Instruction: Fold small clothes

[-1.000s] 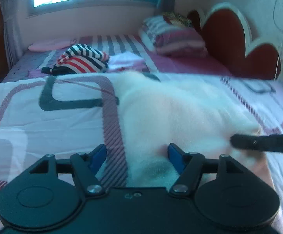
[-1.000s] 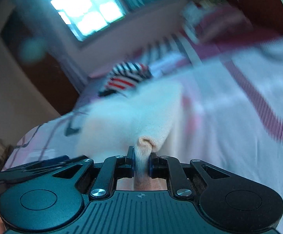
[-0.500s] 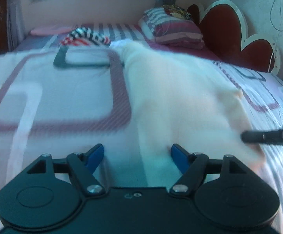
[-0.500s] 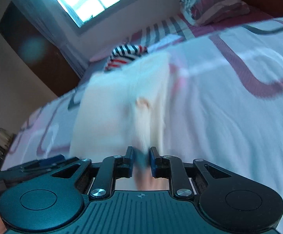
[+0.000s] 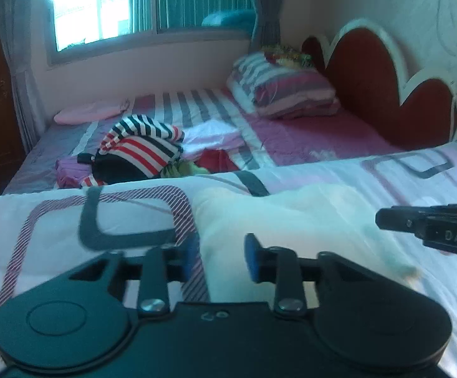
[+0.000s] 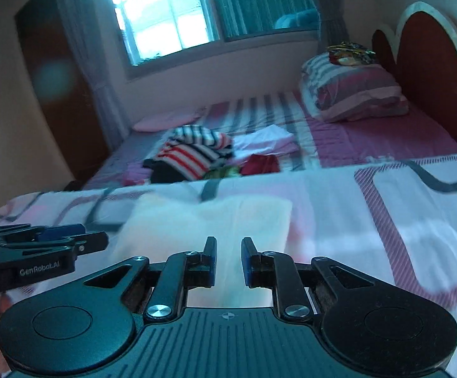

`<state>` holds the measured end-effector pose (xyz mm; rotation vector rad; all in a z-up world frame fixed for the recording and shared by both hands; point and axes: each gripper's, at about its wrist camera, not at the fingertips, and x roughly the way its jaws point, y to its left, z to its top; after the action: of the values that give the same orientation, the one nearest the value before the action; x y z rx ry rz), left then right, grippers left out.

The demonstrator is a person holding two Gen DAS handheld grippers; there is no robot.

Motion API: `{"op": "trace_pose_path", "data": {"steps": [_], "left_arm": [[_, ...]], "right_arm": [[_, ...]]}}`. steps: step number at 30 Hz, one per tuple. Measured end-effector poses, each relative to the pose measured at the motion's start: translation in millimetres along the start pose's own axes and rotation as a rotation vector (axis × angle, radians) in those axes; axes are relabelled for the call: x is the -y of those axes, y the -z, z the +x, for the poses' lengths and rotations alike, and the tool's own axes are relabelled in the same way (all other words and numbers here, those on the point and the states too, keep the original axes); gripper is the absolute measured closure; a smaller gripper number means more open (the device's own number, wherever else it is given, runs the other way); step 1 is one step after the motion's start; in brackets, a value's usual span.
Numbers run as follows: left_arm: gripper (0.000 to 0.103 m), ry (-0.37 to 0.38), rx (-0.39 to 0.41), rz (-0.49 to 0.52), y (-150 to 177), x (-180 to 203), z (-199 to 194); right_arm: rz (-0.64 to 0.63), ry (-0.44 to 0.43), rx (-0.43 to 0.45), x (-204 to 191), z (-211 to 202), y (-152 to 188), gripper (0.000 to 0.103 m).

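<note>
A small pale cream garment point(image 5: 291, 217) lies flat on the patterned bedspread point(image 5: 55, 230); it also shows in the right wrist view point(image 6: 209, 223). My left gripper point(image 5: 220, 256) is open and empty, its blue pads over the garment's near left edge. My right gripper point(image 6: 227, 260) is open and empty, just above the garment's near edge. The right gripper's tip shows at the right of the left wrist view point(image 5: 417, 226). The left gripper shows at the left of the right wrist view point(image 6: 39, 245).
A pile of loose clothes with a red, white and navy striped top point(image 5: 140, 148) lies on the bed beyond the bedspread. Striped pillows point(image 5: 279, 91) sit by the red headboard point(image 5: 370, 85). A window point(image 5: 108, 3) is at the back.
My right gripper has opened and let go of the garment's corner, and the garment now lies flat. Both grippers have drawn back and tilted up. The left jaws have narrowed slightly.
</note>
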<state>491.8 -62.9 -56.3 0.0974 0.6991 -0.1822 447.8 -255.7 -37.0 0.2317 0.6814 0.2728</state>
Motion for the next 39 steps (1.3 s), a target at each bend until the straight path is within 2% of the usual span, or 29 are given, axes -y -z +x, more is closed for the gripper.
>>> {"op": "trace_pose_path", "data": {"steps": [2, 3, 4, 6, 9, 10, 12, 13, 15, 18, 21, 25, 27, 30, 32, 35, 36, 37, 38, 39], "left_arm": [[0.076, -0.014, -0.072, 0.028, 1.2, 4.2, 30.0], [0.076, -0.006, -0.114, 0.038, 5.6, 5.4, 42.4], [0.076, -0.014, -0.097, 0.052, 6.5, 6.3, 43.2], [0.076, -0.006, -0.111, 0.042, 4.6, 5.2, 39.0], [0.074, -0.001, -0.094, 0.028, 8.9, 3.2, 15.4], [0.067, 0.005, -0.078, 0.018, 11.6, 2.4, 7.1], [0.059, 0.004, -0.086, 0.021, 22.3, 5.1, -0.2], [0.059, -0.01, -0.103, 0.035, 28.0, 8.1, 3.1], [0.058, -0.019, -0.113, 0.041, 30.8, 11.0, 12.6], [0.061, -0.03, -0.112, 0.056, 21.2, 14.8, 0.6], [0.061, -0.022, -0.107, 0.058, 28.8, 12.1, -24.7], [0.06, 0.003, -0.155, 0.04, 55.4, 7.3, -54.6], [0.06, 0.023, -0.188, -0.003, 64.9, 0.0, -57.8], [0.057, 0.047, -0.258, -0.008, 81.4, 3.7, -50.7], [0.052, 0.048, -0.265, -0.003, 88.7, 5.2, -47.2], [0.037, 0.042, -0.245, -0.015, 80.5, -2.2, -54.9], [0.017, 0.023, -0.221, -0.004, 75.6, -3.2, -57.4], [0.006, 0.005, -0.195, 0.011, 71.8, -3.5, -58.9], [0.007, 0.002, -0.183, 0.021, 66.4, -4.5, -57.3], [0.011, 0.008, -0.189, 0.021, 62.9, -4.6, -54.4]], "right_arm": [[-0.027, 0.029, -0.024, 1.4, 26.1, -0.7, 0.086], [-0.033, 0.064, -0.092, 5.2, 43.9, 2.4, 0.086], [-0.018, 0.067, -0.143, 11.2, 57.8, 7.9, 0.086], [-0.025, 0.041, -0.114, 18.6, 59.0, 11.8, 0.086], [-0.021, 0.037, -0.082, 22.0, 37.9, 10.0, 0.085], [-0.026, 0.024, -0.056, 21.0, 26.0, 11.9, 0.085], [-0.043, -0.006, -0.017, 15.4, 1.8, 21.2, 0.085], [-0.067, -0.009, -0.026, 11.2, -0.8, 26.1, 0.086], [-0.107, 0.023, -0.117, 5.3, 15.8, 40.9, 0.086], [-0.072, 0.041, -0.106, 2.8, 17.4, 38.5, 0.085], [-0.072, 0.01, -0.058, -2.5, -16.2, 36.1, 0.085], [-0.1, -0.022, -0.144, -12.2, -49.5, 53.2, 0.085], [-0.111, -0.037, -0.192, -16.2, -61.1, 65.9, 0.085], [-0.104, -0.01, -0.29, -18.4, -50.8, 87.8, 0.086], [-0.104, -0.002, -0.279, -20.5, -47.7, 95.1, 0.086], [-0.058, -0.006, -0.269, -17.6, -52.0, 85.4, 0.085], [-0.032, -0.009, -0.233, -14.4, -57.1, 80.0, 0.072], [-0.009, 0.005, -0.19, -9.3, -63.4, 75.5, 0.029], [0.011, 0.023, -0.158, -3.9, -66.0, 70.0, 0.02], [0.03, 0.006, -0.139, 2.1, -63.7, 63.9, 0.021]]}}
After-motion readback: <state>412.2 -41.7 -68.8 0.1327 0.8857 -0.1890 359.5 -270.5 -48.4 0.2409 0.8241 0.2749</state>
